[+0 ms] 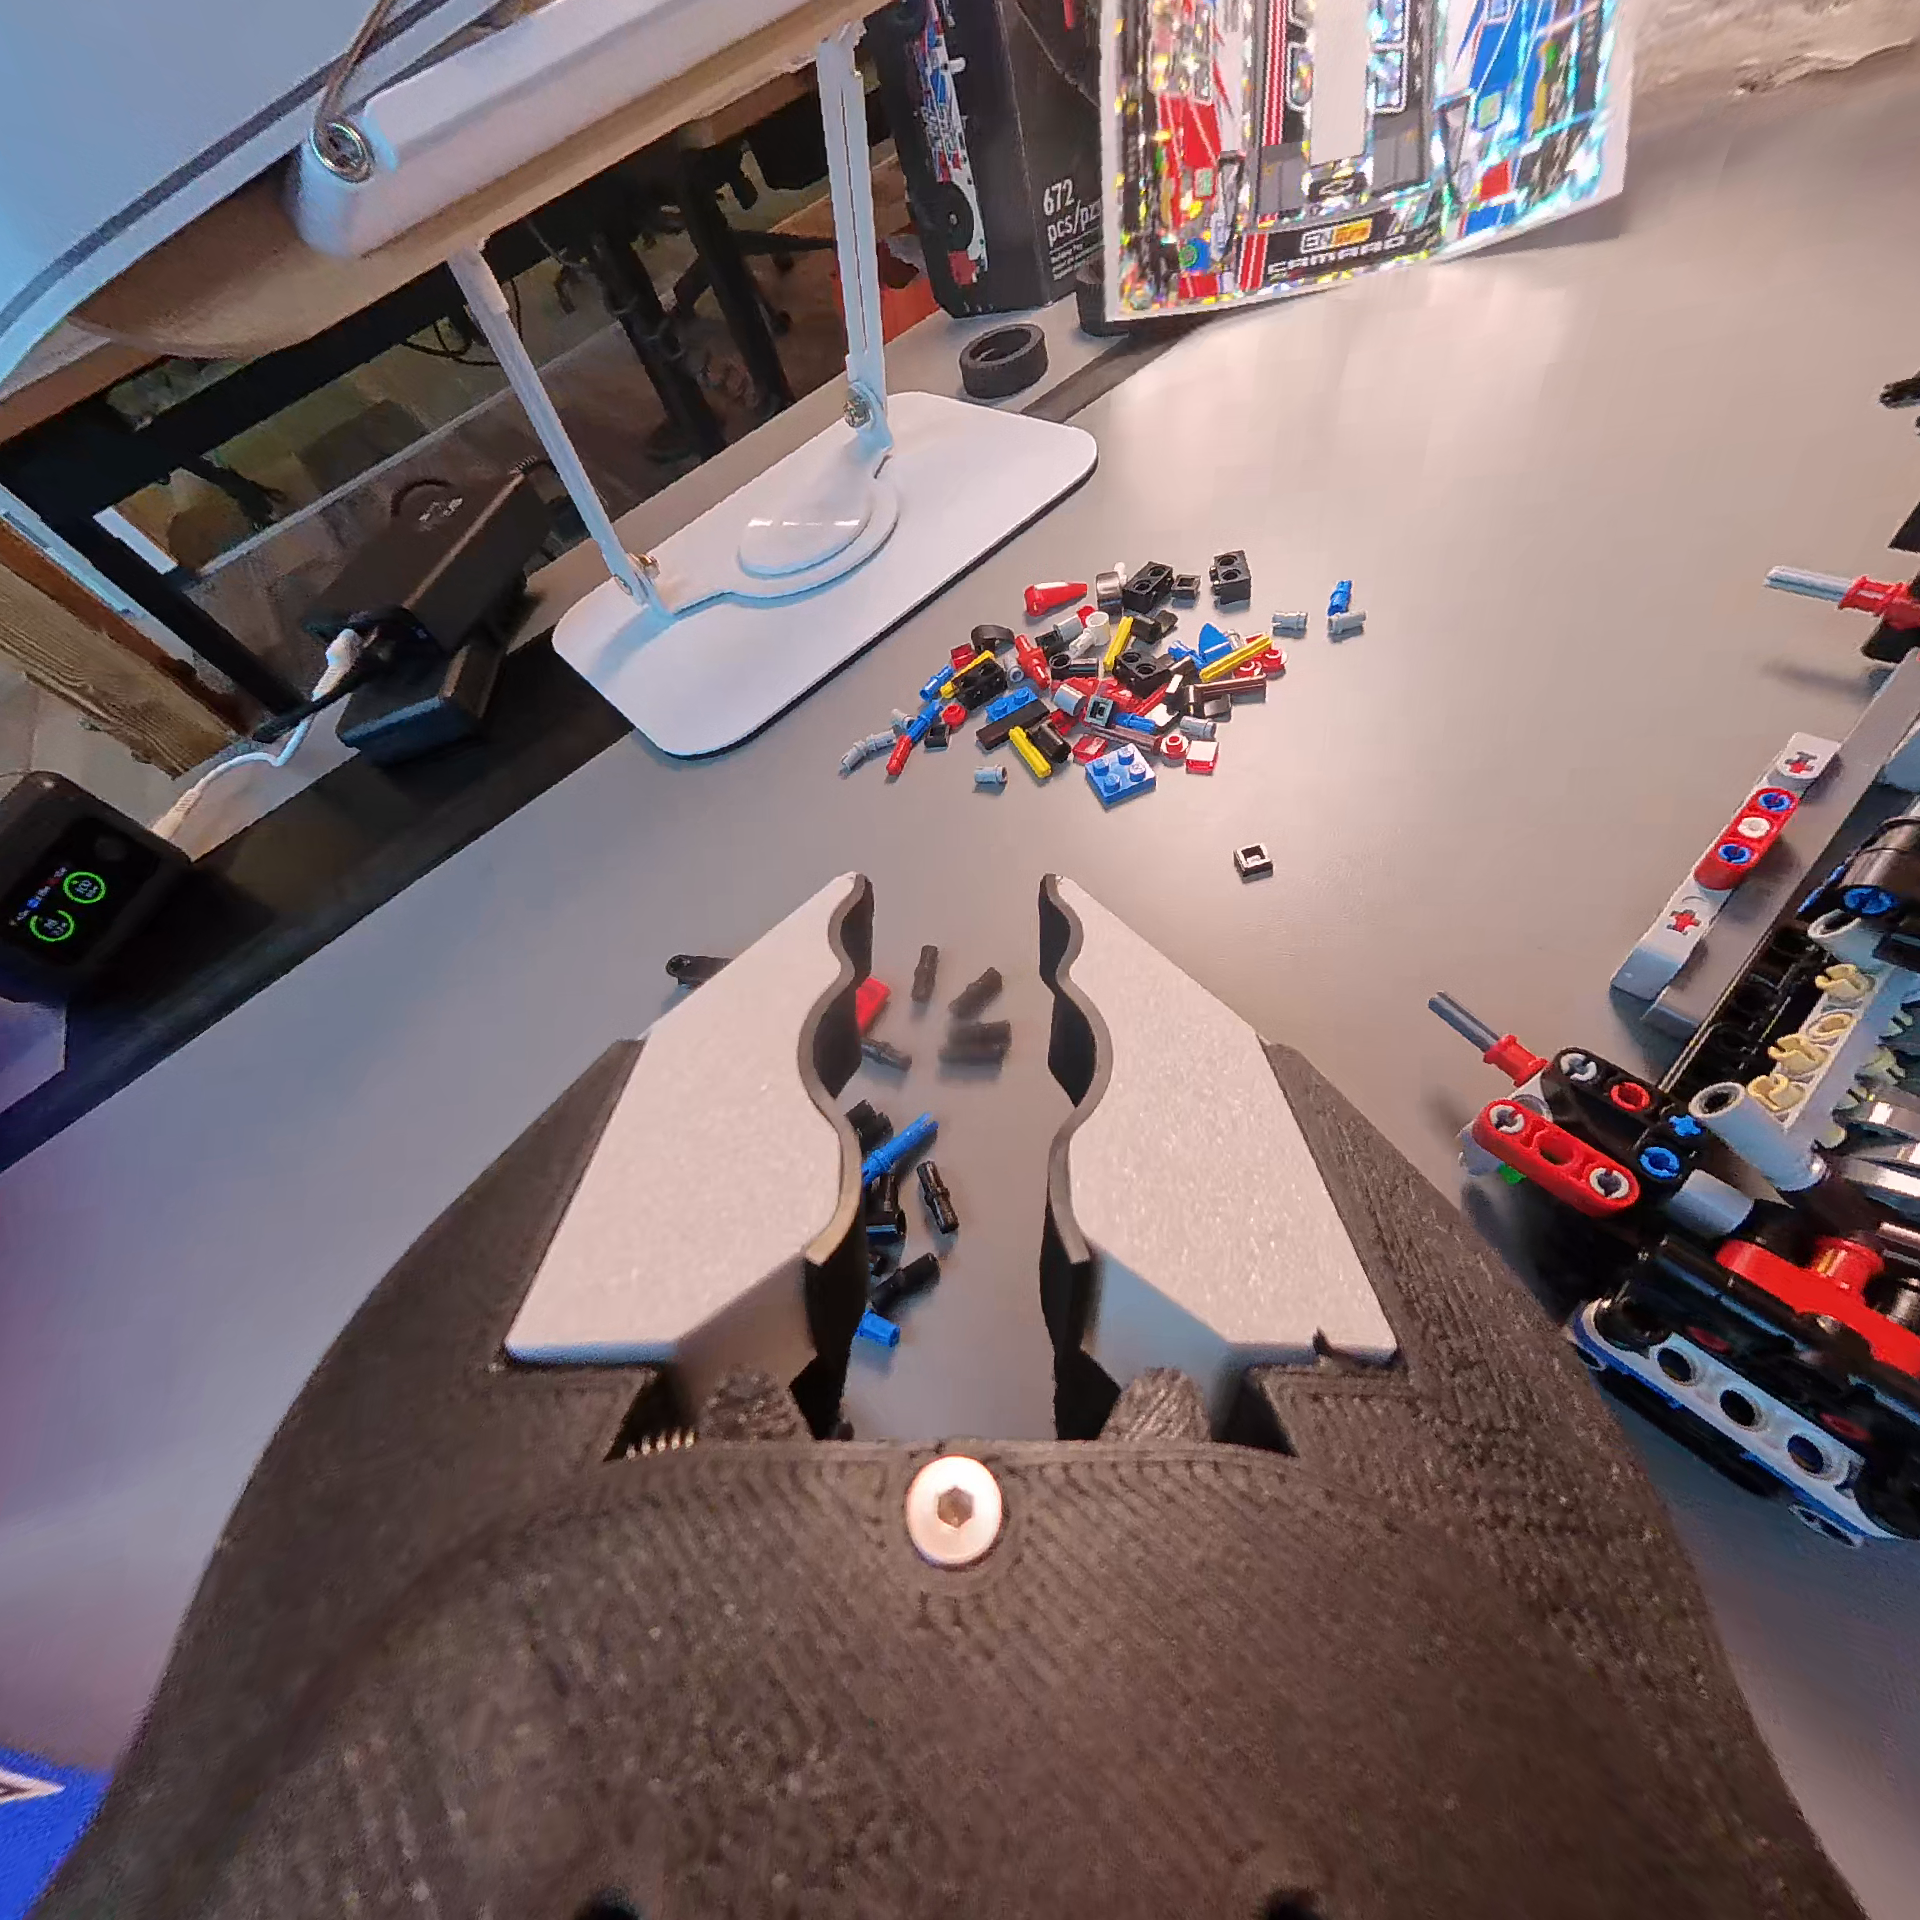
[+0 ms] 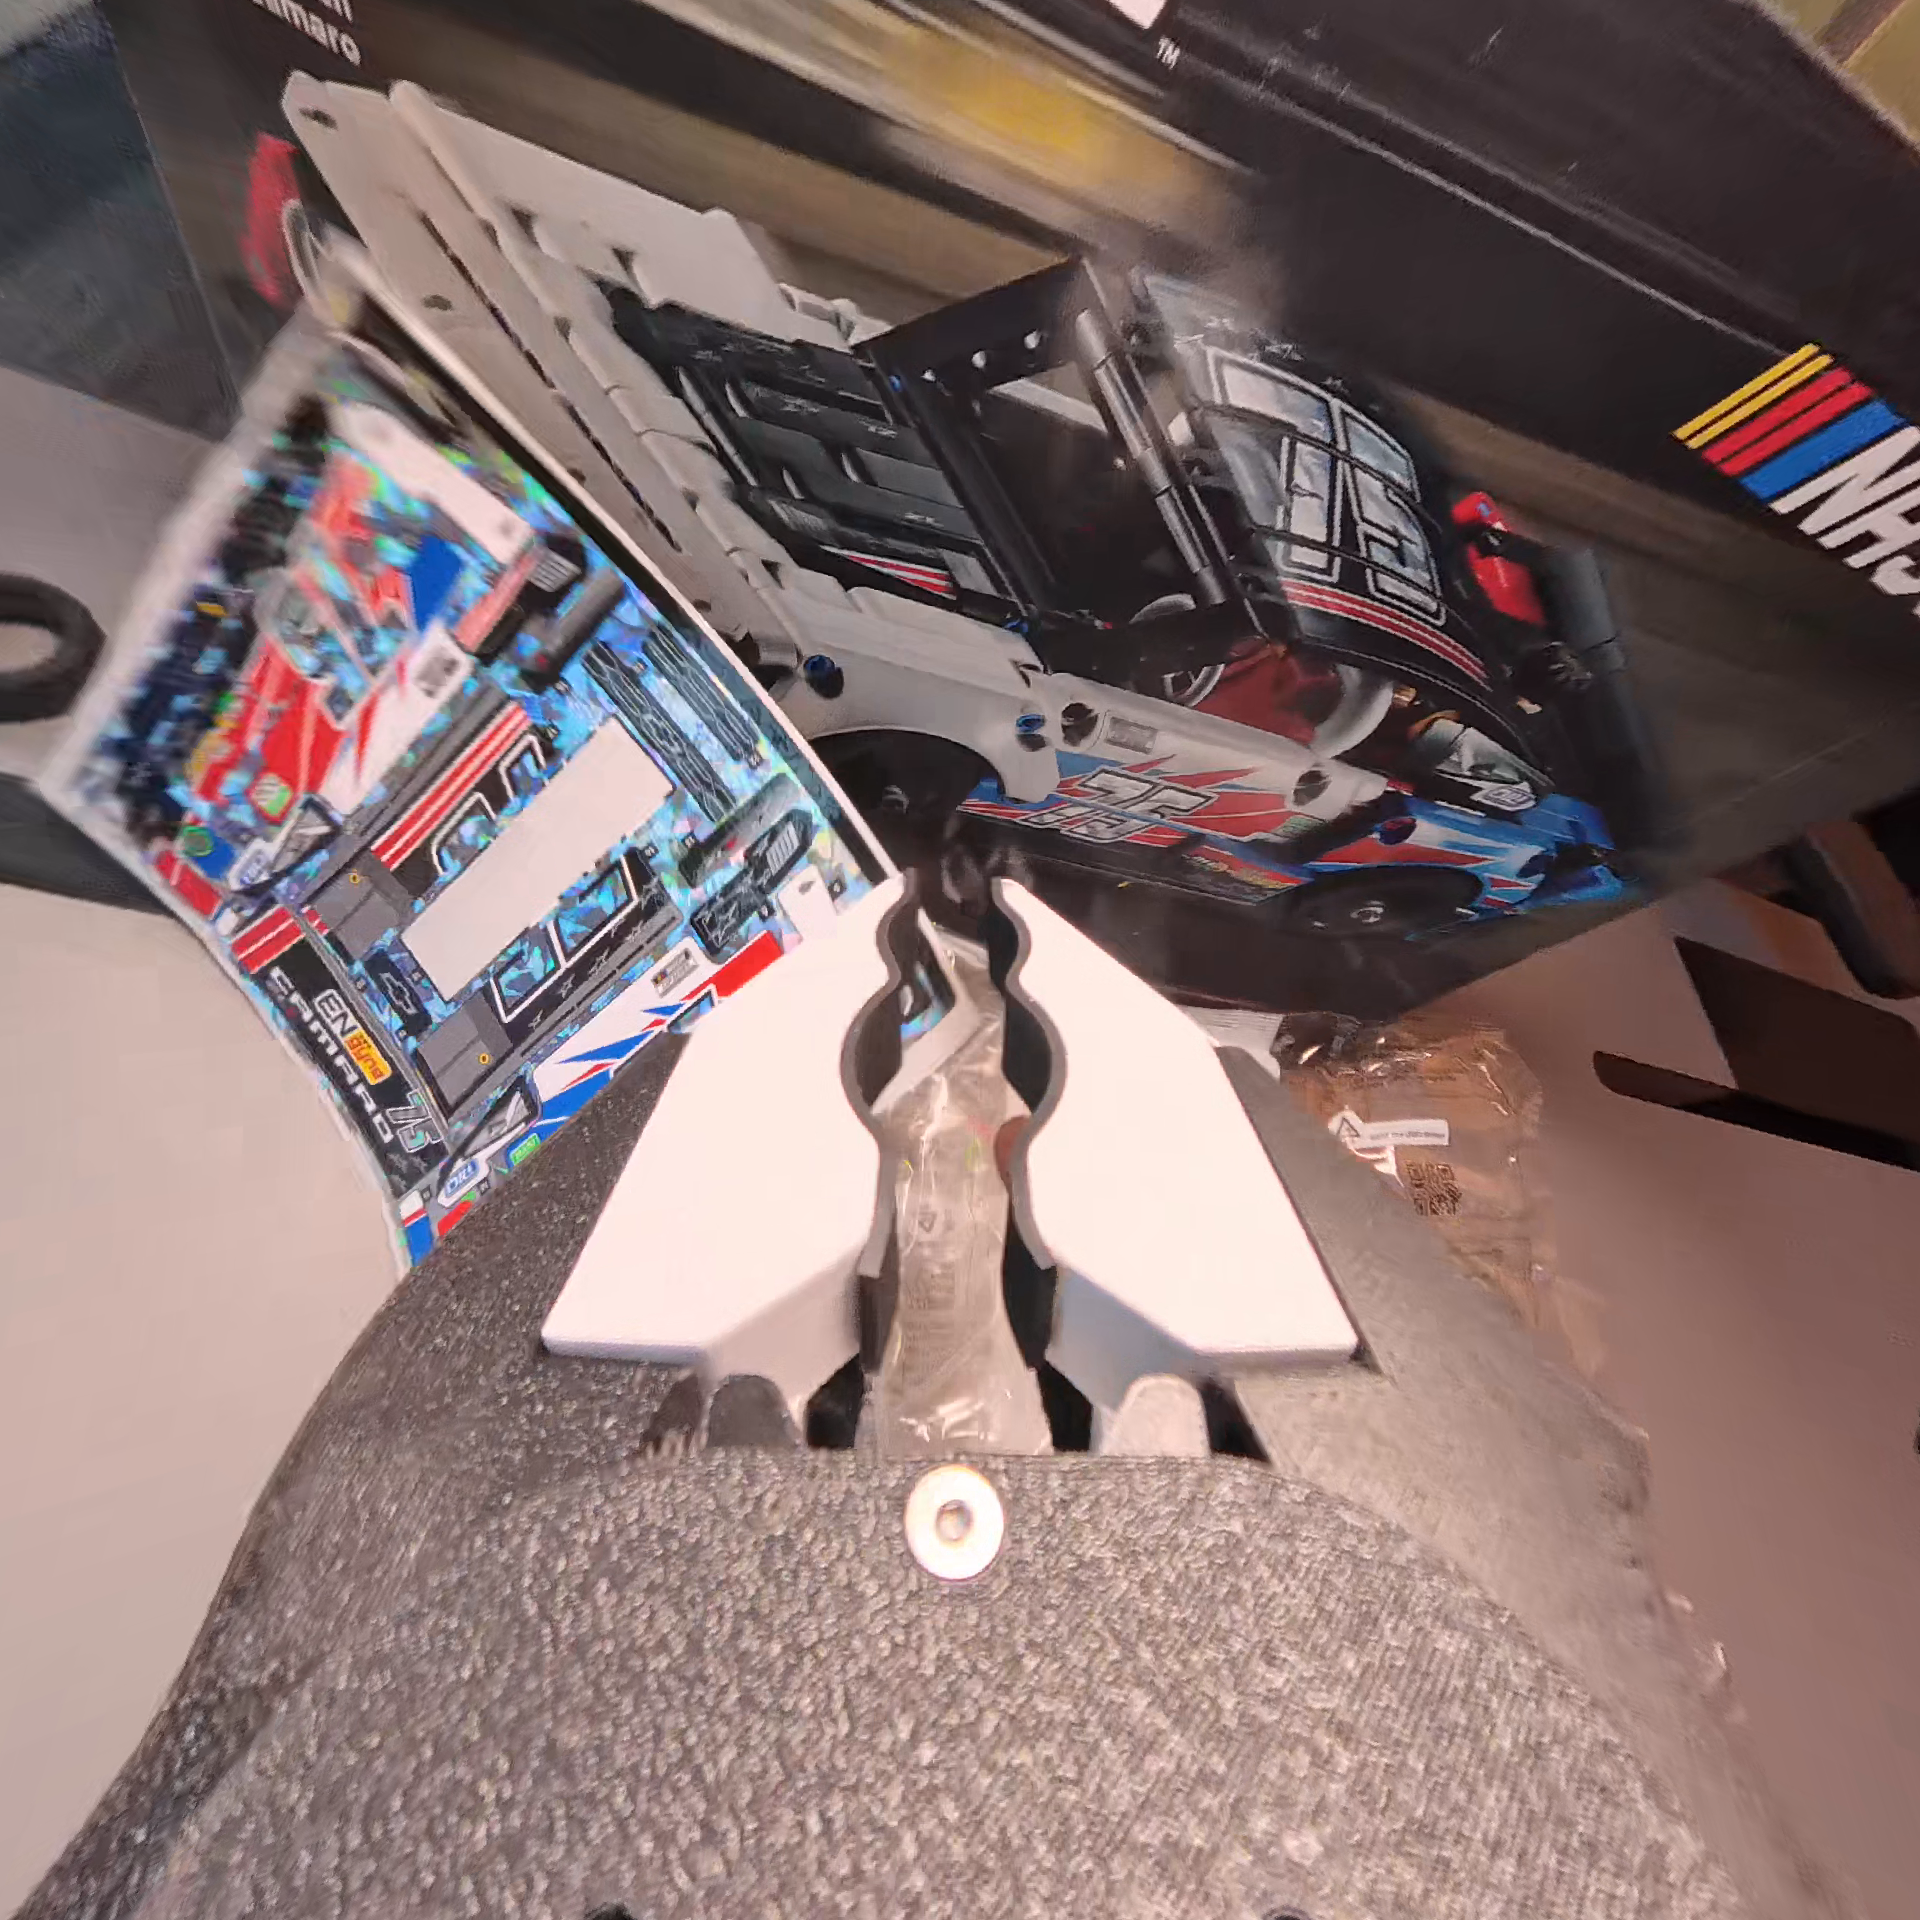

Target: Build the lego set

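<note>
- My left gripper (image 1: 954,894) hangs with jaws apart over small black and blue pins (image 1: 906,1143) on the grey table (image 1: 1403,582).
- The part-built car (image 1: 1704,1195) lies right, long axis running away from me.
- My right gripper (image 2: 951,904) is clamped on a clear plastic bag (image 2: 940,1195), beside the printed sticker sheet (image 2: 416,790) and the set's box (image 2: 1247,644).

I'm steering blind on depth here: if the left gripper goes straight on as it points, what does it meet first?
Probably the small black pins on the table between the left gripper jaws' tips; the big loose-piece pile lies farther on. Depth is unclear.
</note>
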The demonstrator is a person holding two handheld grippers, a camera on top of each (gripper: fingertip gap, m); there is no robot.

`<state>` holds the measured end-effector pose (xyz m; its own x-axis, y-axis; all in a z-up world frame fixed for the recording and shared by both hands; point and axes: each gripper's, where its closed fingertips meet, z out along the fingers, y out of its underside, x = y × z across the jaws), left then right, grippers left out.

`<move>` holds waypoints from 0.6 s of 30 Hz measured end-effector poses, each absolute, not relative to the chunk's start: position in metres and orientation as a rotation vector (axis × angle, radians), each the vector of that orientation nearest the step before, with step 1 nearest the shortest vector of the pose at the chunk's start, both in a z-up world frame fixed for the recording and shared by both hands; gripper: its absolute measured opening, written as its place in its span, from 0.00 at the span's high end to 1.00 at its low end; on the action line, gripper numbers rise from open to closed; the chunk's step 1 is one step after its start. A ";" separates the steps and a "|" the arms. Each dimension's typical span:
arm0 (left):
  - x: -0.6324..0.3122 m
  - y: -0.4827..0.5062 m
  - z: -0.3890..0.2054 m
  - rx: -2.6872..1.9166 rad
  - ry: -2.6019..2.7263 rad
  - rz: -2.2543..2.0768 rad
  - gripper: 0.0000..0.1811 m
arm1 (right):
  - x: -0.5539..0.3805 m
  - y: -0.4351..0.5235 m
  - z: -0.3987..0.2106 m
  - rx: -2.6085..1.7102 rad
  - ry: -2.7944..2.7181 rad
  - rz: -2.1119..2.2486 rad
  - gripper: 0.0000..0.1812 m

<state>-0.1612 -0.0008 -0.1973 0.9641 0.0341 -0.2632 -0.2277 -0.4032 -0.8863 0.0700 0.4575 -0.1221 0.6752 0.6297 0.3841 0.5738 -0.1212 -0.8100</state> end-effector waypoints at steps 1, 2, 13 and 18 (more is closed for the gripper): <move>-0.161 -0.002 -0.196 -1.963 0.133 0.288 0.84 | 0.069 0.455 -0.116 -1.773 -0.951 0.092 0.89; -0.161 -0.003 -0.195 -1.958 0.127 0.292 0.84 | 0.068 0.450 -0.108 -1.751 -0.944 0.121 0.86; -0.152 -0.015 -0.164 -1.857 0.062 0.242 0.83 | 0.095 0.286 -0.049 -1.533 -1.030 0.609 0.83; -0.139 -0.025 -0.156 -1.827 0.060 0.221 0.82 | 0.111 0.207 -0.077 -1.563 -1.065 0.775 0.82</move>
